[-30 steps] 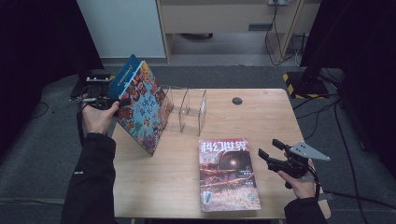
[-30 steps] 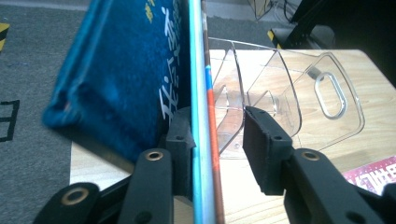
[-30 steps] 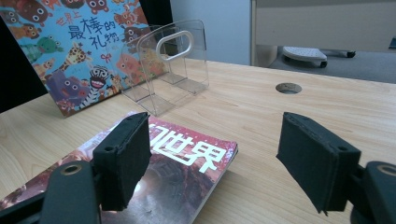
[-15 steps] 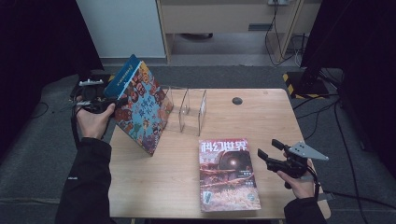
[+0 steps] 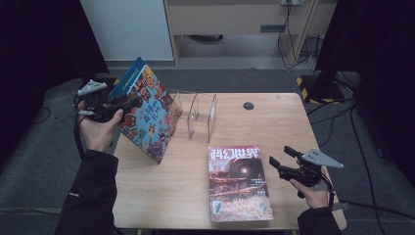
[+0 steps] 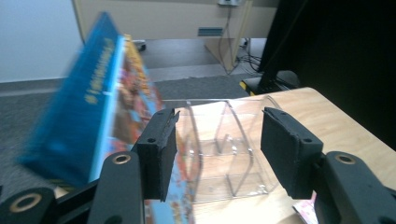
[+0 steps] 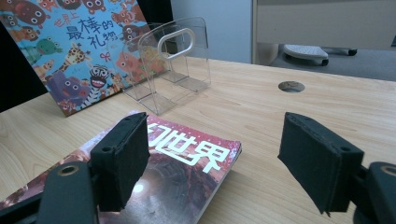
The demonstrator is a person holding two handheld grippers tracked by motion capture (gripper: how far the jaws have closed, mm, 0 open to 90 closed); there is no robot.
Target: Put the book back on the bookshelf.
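1. grey carpet surrounds a pale wooden tabletop (image 5: 191, 191), with a light cabinet and dark curtains on the far side.
2. left gripper (image 5: 120, 105), seen in the high view at the far left corner of the tabletop: its jaws are spread, and nothing sits between the pads in the left gripper view.
3. just beyond and to the left of those jaws stands a colourful picture book (image 5: 147, 115) with a blue spine, tilted, its lower edge on the tabletop and its top leaning towards the left gripper. whether a jaw touches the book i cannot tell; in the left gripper view the book (image 6: 93, 107) lies beside the left pad, not between the pads.
4. right beside the book is a clear acrylic book stand (image 5: 198, 117) with upright dividers; the book's cover leans away from it at the top and is near it at the base.
5. right gripper (image 5: 280, 157), at the near right edge of the tabletop: jaws spread wide, holding nothing, hovering low over the wood.
6. just left of these jaws a red magazine (image 5: 239, 182) lies flat, its cover up; in the right gripper view its corner (image 7: 187, 163) sits beneath the left pad.
7. farther off, a small round dark grommet (image 5: 248, 105) sits in the far part of the tabletop.
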